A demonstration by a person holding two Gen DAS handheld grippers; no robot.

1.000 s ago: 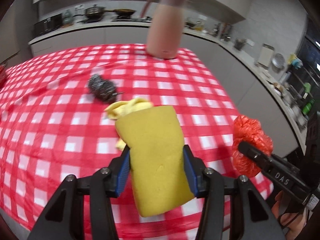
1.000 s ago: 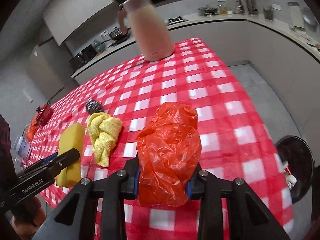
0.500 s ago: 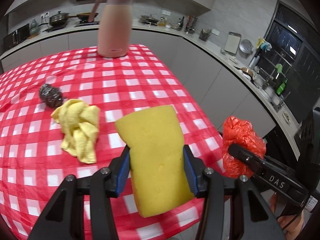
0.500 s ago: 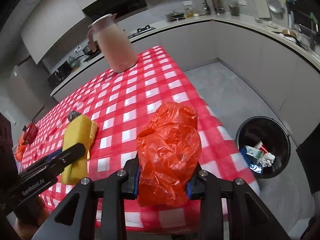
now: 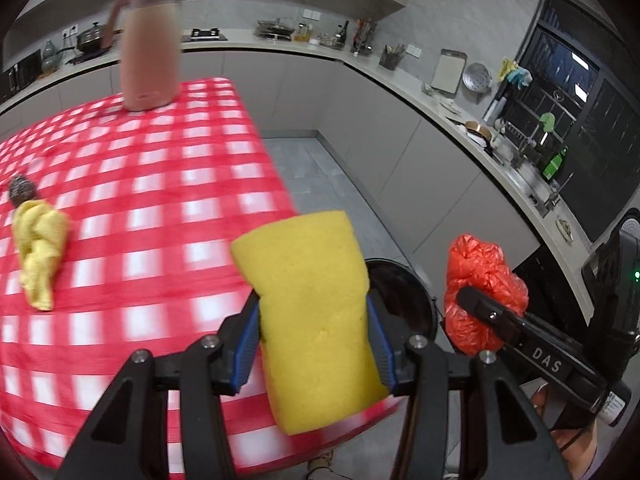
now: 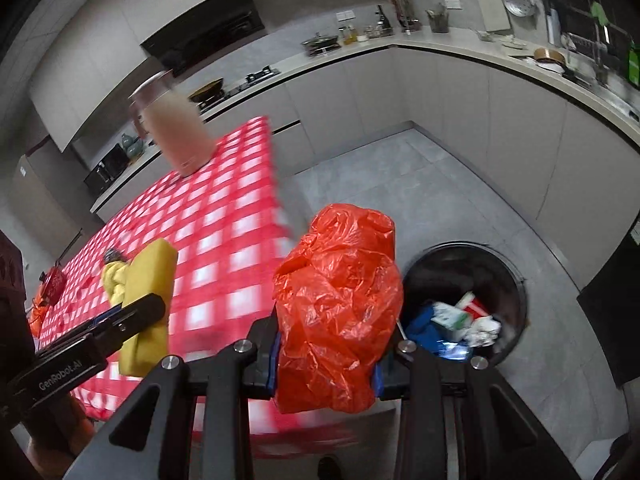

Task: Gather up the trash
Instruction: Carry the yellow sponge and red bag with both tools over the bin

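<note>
My left gripper [image 5: 314, 344] is shut on a yellow sponge [image 5: 308, 304], held over the near right corner of the red checked table [image 5: 160, 208]. My right gripper [image 6: 326, 356] is shut on a crumpled orange plastic bag [image 6: 340, 300], just past the table's edge. A round black trash bin [image 6: 508, 280] stands on the floor to the right of the bag, with cartons and wrappers inside. In the left wrist view the bin [image 5: 404, 300] shows partly behind the sponge, and the bag [image 5: 480, 280] hangs to its right.
A yellow cloth [image 5: 38, 252] and a steel scourer [image 5: 22, 190] lie on the table's left side. A pink jug [image 5: 150, 44] stands at its far end. Grey cabinets [image 6: 520, 128] and a cluttered worktop curve round the grey tiled floor [image 6: 420, 184].
Both grippers have swung right, from over the table toward its edge, each keeping its grip. The bin has come into view close beside them.
</note>
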